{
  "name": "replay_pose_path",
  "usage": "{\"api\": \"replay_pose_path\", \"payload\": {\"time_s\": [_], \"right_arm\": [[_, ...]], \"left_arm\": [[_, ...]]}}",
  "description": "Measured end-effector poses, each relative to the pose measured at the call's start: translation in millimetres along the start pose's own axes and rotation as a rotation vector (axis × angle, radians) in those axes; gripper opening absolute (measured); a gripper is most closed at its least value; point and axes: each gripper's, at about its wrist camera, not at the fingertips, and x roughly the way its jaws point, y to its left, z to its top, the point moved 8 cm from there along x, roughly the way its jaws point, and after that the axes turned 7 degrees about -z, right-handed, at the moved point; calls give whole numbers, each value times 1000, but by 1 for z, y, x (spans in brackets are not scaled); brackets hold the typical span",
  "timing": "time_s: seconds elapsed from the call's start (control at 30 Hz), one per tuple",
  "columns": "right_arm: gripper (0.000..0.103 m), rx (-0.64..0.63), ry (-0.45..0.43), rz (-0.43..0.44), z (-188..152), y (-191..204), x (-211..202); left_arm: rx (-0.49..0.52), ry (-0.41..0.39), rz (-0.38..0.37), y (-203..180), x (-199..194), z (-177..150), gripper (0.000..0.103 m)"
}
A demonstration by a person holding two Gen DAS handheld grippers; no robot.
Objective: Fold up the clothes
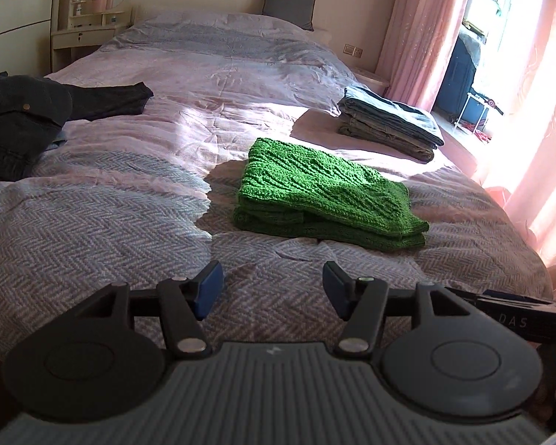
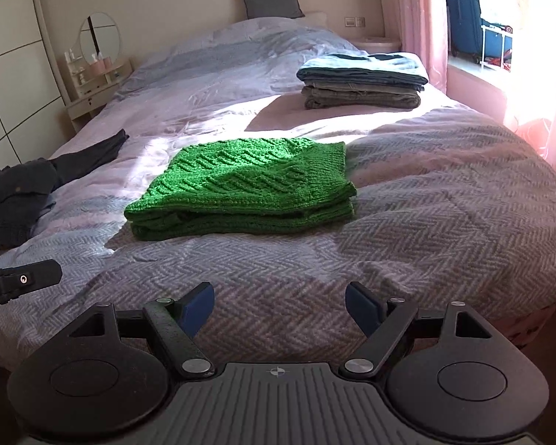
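A green knitted sweater (image 1: 322,193) lies folded on the bed; it also shows in the right wrist view (image 2: 248,189). My left gripper (image 1: 272,289) is open and empty, above the bedspread short of the sweater's near edge. My right gripper (image 2: 280,309) is open and empty, also short of the sweater. A pile of dark unfolded clothes (image 1: 26,118) lies on the left of the bed, and shows in the right wrist view (image 2: 22,200). A stack of folded jeans (image 1: 389,122) sits far right, seen too in the right wrist view (image 2: 363,81).
The bed (image 1: 92,230) has a lilac herringbone cover. Pink curtains (image 1: 537,129) hang along the right side. A vanity table with a round mirror (image 1: 92,18) stands at the far left. A grey pillow (image 1: 289,0) leans on the wall.
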Motion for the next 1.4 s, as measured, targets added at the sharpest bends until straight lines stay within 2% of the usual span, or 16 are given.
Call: {"api": "replay_pose_path", "payload": {"time_s": [0.1,0.17,0.23,0.3,0.37,0.47,0.67,0.93,0.97,1.0,1.03,1.07,1.1,1.23,1.3,1.4], "right_arm": [[81,173,-39,123,13,-17,8],[80,404,-29,276,22,-36,23],[55,620,15,399,27,-55,43],[49,787,65,482,30,-70,69],[49,874,82,505,34,-78,89],[49,894,72,453,43,-87,114],[50,934,92,382,50,-101,147],[48,931,77,367,52,-103,164],[41,928,79,359,52,-102,166],[20,924,81,351,51,-102,168],[13,915,85,340,49,-102,170],[7,898,64,349,49,-102,164],[4,882,43,358,49,-103,158],[3,738,-57,339,53,-95,121],[3,671,-2,247,40,-92,124],[3,676,58,228,28,-91,142]], "left_arm": [[-86,-10,-44,15,17,12,56],[-153,-15,-73,27,30,20,55],[-223,-17,-118,38,46,28,55],[-315,-12,-179,50,66,36,55],[-399,-10,-235,58,85,44,55],[-499,-11,-269,72,115,51,55],[-557,51,-256,83,163,47,56],[-591,22,-255,94,164,50,49],[-580,17,-244,96,164,52,48],[-571,22,-234,98,166,52,44],[-565,37,-232,99,170,51,38],[-556,49,-239,99,173,50,25],[-542,53,-241,99,175,48,18],[-456,44,-243,97,168,46,13],[-433,52,-241,97,166,41,14],[-400,68,-237,96,165,42,15]]}}
